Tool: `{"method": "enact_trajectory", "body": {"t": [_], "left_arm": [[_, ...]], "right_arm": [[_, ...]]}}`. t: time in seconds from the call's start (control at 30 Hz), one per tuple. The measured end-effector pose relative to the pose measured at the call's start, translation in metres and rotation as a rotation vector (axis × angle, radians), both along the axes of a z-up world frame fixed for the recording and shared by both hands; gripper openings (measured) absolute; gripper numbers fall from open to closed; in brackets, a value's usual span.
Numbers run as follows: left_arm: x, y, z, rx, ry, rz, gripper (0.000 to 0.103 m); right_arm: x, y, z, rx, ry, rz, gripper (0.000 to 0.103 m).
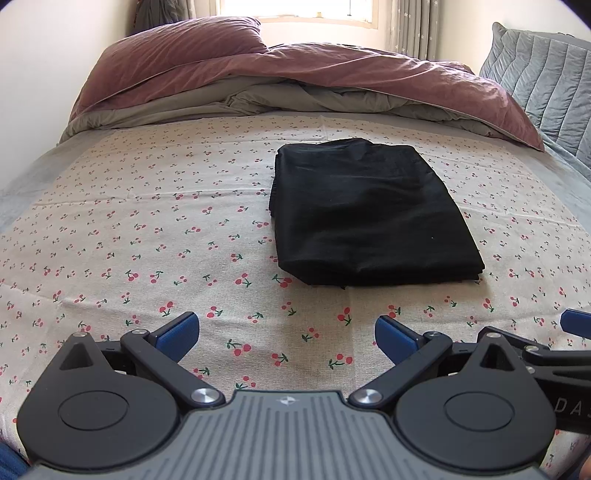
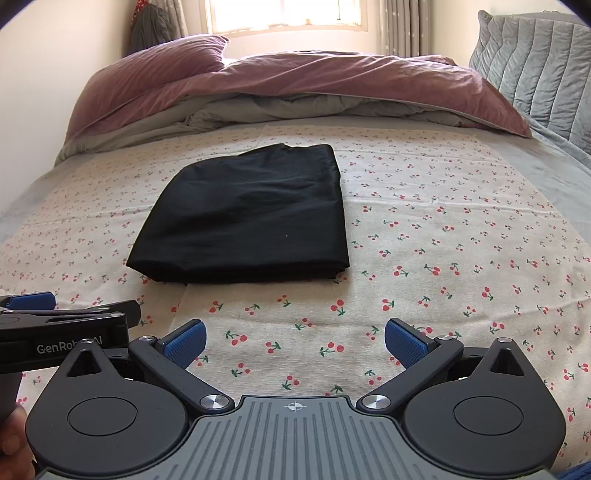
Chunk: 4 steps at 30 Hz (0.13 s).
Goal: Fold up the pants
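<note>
Nearest me, my left hand-held gripper hovers over the cherry-print sheet w/ blue pads wide apart, nothing between them. My right hand-held gripper is alongside it, pads likewise spread and empty; I see the left unit's body at the left edge of the right wrist view. Just ahead, clear of both grippers, the black pants lie folded in a flat rectangle on the bed, mid-sheet. Behind them a mauve duvet is bunched up, w/ a matching pillow far left, a grey quilted cushion far right, and a bright window at the back.
</note>
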<state>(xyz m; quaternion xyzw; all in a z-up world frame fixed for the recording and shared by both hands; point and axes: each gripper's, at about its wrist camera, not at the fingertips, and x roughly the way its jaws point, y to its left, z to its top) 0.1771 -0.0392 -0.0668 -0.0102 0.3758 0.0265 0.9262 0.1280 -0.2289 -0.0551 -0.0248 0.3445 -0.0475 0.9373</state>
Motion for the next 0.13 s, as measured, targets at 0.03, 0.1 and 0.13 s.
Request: {"method": "enact_trajectory", "body": {"t": [0.03, 0.1, 0.13], "left_arm": [[0.0000, 0.0003, -0.0003, -0.002, 0.001, -0.002, 0.101], [0.0000, 0.0004, -0.0003, -0.002, 0.000, -0.002, 0.101], [-0.0001, 0.0004, -0.0003, 0.000, -0.001, -0.001, 0.101]], "right_arm": [[-0.0002, 0.0007, -0.0001, -0.001, 0.000, -0.001, 0.103], [-0.0002, 0.0008, -0.0002, -0.001, 0.000, -0.001, 0.103], [-0.0002, 0.0009, -0.0003, -0.001, 0.000, -0.001, 0.103]]}}
